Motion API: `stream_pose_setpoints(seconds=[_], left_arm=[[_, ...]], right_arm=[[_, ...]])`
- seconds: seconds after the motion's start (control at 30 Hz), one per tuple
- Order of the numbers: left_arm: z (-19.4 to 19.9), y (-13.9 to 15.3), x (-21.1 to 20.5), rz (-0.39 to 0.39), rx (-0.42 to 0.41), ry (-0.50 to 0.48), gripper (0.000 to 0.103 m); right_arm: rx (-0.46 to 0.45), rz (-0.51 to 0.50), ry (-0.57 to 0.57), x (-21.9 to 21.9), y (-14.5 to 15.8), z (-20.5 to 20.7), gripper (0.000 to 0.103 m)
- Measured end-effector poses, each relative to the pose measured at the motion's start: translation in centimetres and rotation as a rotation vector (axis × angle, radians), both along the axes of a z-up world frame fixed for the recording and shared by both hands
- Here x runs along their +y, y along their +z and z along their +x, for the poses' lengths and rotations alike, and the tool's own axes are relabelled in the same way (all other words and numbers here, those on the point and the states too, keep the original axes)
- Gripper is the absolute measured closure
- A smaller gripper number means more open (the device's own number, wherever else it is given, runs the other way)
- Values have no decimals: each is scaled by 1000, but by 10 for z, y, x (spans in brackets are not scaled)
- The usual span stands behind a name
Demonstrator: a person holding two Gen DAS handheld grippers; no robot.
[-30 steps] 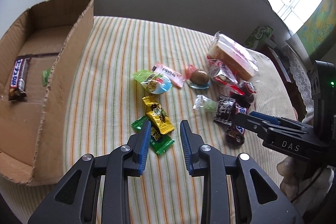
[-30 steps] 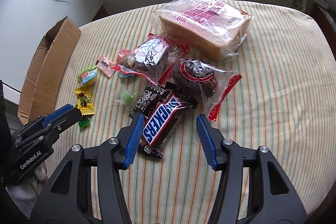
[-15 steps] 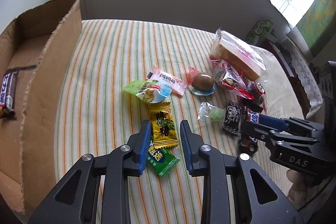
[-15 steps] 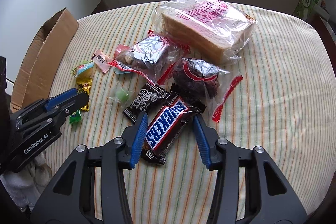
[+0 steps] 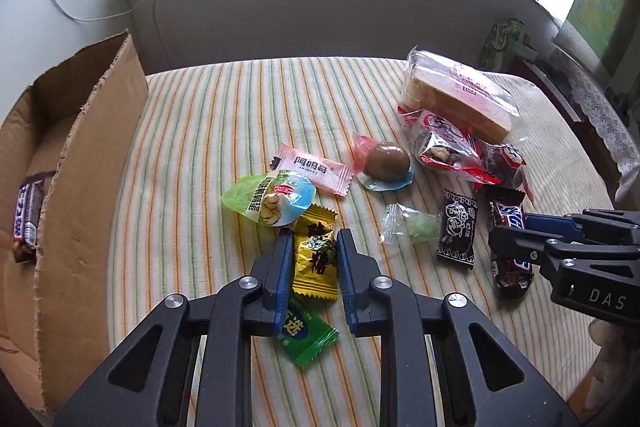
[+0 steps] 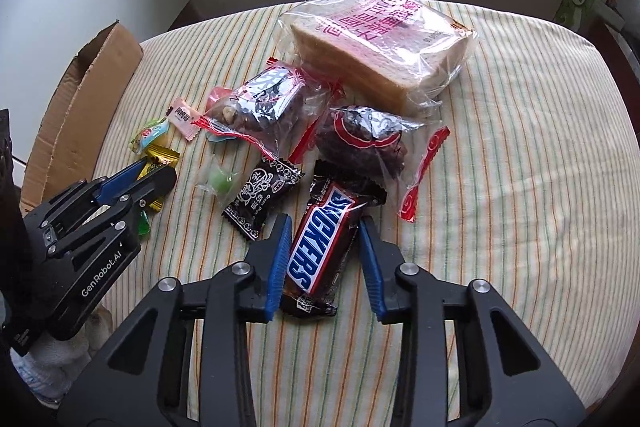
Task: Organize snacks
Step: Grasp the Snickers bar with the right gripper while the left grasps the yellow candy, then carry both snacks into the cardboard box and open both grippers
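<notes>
1. I'm watching my left tongs [image 5: 311, 247] clamping onto the yellow candy [image 5: 315, 259]; the blue pads are pressing on both sides of its wrapper, on the striped tabletop [image 5: 192, 155].
2. That yellow candy is lying partly over a green candy [image 5: 306, 335], with a light green snack pouch [image 5: 270, 199] touching its far end.
3. My right tongs [image 6: 322, 233] have just been closing around the Snickers bar [image 6: 320, 247]. The left pad is touching the wrapper; the right pad is standing just clear of it, so I'm calling this not yet gripped.
4. The Snickers bar is lying on the tabletop, just beside a black candy packet [image 6: 262, 197] and just in front of two clear bags of dark snacks [image 6: 362, 139].
5. I'm seeing the bagged sliced bread [image 6: 380, 39] sitting behind those, towards the far edge.
6. The cardboard box [image 5: 80, 155] is standing open at the left of the tabletop, with another chocolate bar [image 5: 28, 219] inside it.
7. A wrapped brown egg [image 5: 388, 159] and a pink candy [image 5: 312, 173] are lying between the pouch and the bags.
</notes>
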State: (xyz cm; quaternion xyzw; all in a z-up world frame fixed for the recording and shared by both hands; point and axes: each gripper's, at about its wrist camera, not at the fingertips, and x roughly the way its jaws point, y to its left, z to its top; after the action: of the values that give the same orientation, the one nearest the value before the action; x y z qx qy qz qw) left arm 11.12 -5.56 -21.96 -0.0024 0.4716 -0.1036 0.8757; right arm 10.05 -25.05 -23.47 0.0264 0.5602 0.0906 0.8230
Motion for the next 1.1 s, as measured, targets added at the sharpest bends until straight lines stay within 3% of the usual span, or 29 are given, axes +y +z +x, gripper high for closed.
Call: stream_pose_setpoints(seconds=[0.57,1.1], left_arm=[[-10,8,6,-82,0,21,87],[-25,46,26,-146,-47,55,87]], right_arm=[[-10,53,-27,-24,11,-18,74],[-81,84,-10,-27,54,-39,74]])
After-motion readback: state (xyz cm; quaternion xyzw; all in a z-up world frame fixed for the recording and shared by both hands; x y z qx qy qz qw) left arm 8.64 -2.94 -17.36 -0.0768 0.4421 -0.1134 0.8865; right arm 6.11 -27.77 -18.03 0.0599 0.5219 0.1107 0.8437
